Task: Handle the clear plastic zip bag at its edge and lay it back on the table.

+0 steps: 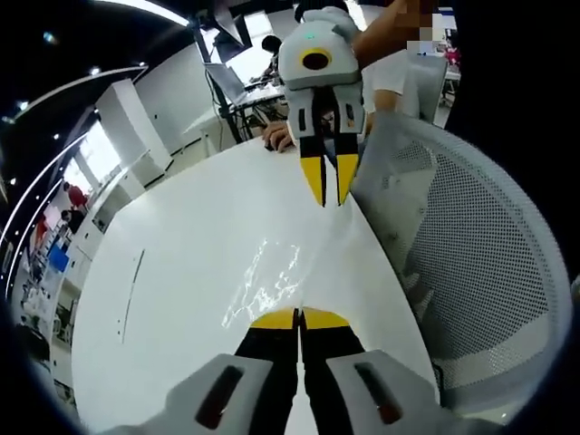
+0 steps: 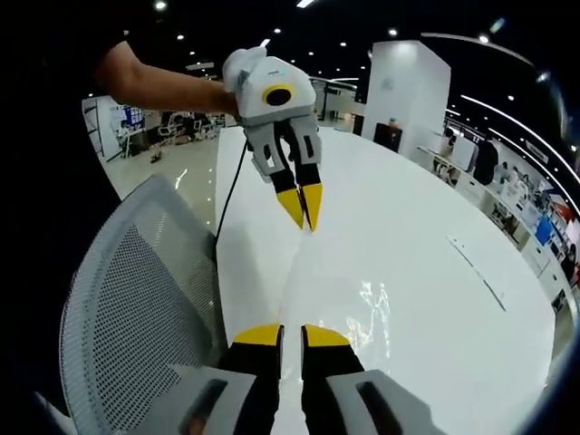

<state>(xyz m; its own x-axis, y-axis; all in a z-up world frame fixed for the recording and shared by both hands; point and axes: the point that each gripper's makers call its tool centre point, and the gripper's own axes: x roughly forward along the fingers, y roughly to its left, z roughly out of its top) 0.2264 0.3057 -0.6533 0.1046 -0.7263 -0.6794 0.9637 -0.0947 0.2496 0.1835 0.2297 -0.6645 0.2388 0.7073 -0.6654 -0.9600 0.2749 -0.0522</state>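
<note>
Two tools, left tool [image 1: 298, 318] and right tool [image 2: 281, 334], each pinch one clear bag [image 1: 299, 263] stretched above one white table [image 1: 181, 272].

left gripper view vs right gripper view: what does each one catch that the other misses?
Left gripper view: the right gripper coming in from above, jaws closed on the far edge of the clear zip bag, plus a laptop behind.

Right gripper view: the left gripper pinching the opposite edge, a black cable along the table side, a white pillar.

Both: the bag stretched between the grippers, the white table, the mesh chair.
</note>
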